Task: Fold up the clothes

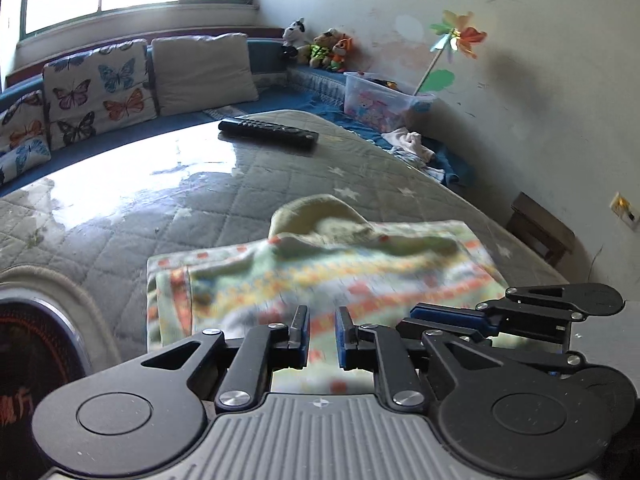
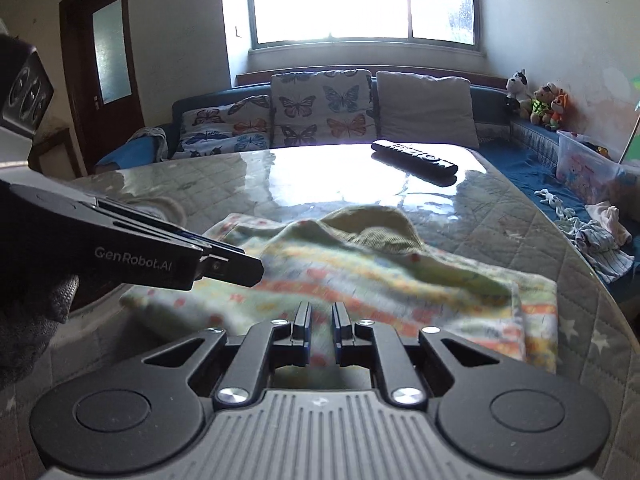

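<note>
A pastel striped garment (image 1: 320, 272) with a yellow-green hood lies loosely folded on the quilted table (image 1: 160, 208), blurred in both views. My left gripper (image 1: 323, 328) hovers over its near edge, open by a narrow gap with nothing between the pads. In the right wrist view the same garment (image 2: 380, 272) lies just ahead of my right gripper (image 2: 320, 328), likewise open by a narrow gap. The left gripper (image 2: 248, 268) reaches in from the left above the garment's left edge. The right gripper (image 1: 412, 318) shows at the right of the left wrist view.
A black remote (image 1: 268, 132) lies at the table's far side. Behind it runs a blue sofa with butterfly cushions (image 2: 320, 108). A plastic box (image 2: 588, 168) and loose clothes (image 2: 600, 236) sit on the bench to the right. A dark round object (image 1: 24, 360) stands at near left.
</note>
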Demonstrator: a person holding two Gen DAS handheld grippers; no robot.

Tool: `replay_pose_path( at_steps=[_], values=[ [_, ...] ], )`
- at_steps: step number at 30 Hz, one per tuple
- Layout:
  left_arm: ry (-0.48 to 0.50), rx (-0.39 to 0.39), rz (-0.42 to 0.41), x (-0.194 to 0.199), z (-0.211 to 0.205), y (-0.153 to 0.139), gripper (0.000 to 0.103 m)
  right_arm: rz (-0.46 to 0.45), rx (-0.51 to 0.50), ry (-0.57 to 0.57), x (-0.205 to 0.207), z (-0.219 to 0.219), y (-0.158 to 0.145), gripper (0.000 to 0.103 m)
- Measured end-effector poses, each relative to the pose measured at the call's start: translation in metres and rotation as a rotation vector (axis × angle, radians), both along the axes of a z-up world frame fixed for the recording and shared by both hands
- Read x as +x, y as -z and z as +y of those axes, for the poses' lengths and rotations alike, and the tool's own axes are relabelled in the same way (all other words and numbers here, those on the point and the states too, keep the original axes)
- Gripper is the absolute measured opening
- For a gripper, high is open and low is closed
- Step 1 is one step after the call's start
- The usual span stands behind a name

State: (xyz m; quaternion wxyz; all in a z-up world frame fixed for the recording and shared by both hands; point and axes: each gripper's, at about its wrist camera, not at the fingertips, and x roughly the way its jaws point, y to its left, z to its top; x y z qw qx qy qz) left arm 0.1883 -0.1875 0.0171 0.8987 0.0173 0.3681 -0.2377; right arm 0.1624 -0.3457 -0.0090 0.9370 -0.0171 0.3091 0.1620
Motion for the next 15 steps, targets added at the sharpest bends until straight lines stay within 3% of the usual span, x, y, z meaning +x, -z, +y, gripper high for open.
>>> replay_pose_path(
  at_steps=[6,8,11,13,15],
  values=[
    [-0.022,0.016,0.016,-0.020,0.007,0.015,0.015,-0.034,-0.033,0.010,-0.033,0.009,0.012,0.013],
    [-0.032,0.013,0.012,-0.024,0.009,0.015,0.015,-0.033,-0.024,0.019,-0.039,0.010,0.011,0.020],
    [-0.040,0.004,-0.003,-0.032,0.011,0.010,0.028,-0.040,-0.025,0.029,-0.049,0.010,0.009,0.033],
    [-0.046,0.004,-0.018,-0.040,0.011,0.007,0.045,-0.039,-0.018,0.042,-0.054,0.009,0.010,0.040],
    [-0.049,0.000,-0.023,-0.047,0.013,0.005,0.047,-0.033,-0.001,0.063,-0.059,0.007,0.011,0.045]
  ],
)
